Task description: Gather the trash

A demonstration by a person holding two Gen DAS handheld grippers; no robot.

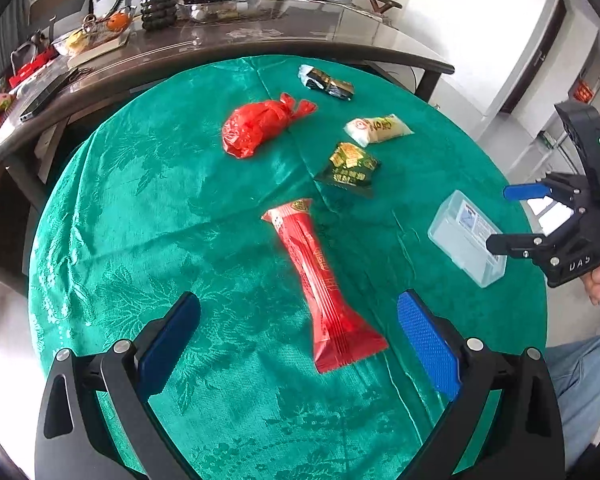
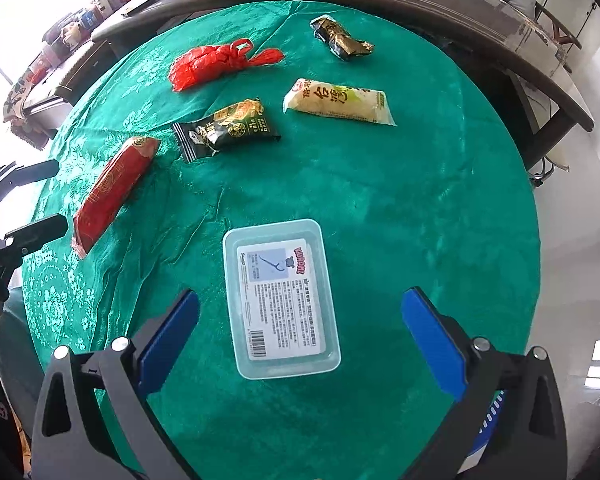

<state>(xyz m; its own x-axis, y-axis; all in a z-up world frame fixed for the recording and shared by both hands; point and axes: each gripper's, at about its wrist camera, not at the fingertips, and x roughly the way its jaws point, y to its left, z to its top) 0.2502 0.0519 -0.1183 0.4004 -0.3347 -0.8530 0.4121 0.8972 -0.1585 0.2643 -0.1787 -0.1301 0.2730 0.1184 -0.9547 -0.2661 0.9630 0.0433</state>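
On a round table with a green cloth (image 1: 140, 200) lie a long red wrapper (image 1: 324, 280) (image 2: 112, 188), a knotted red plastic bag (image 1: 260, 124) (image 2: 216, 62), a dark green-gold snack packet (image 1: 350, 168) (image 2: 228, 128), a pale yellow packet (image 1: 378, 128) (image 2: 336, 102), a black-gold wrapper (image 1: 328, 82) (image 2: 342, 38) and a clear plastic box (image 1: 466, 238) (image 2: 280, 296). My left gripper (image 1: 300, 344) is open, its fingers either side of the red wrapper's near end. My right gripper (image 2: 300, 340) is open over the clear box; it also shows in the left wrist view (image 1: 500, 216).
A dark curved table (image 1: 220, 48) stands behind, with a plant pot (image 1: 158, 8), fruit trays and clutter. A person's jeans-clad leg (image 1: 588, 380) is at the right. White floor surrounds the round table.
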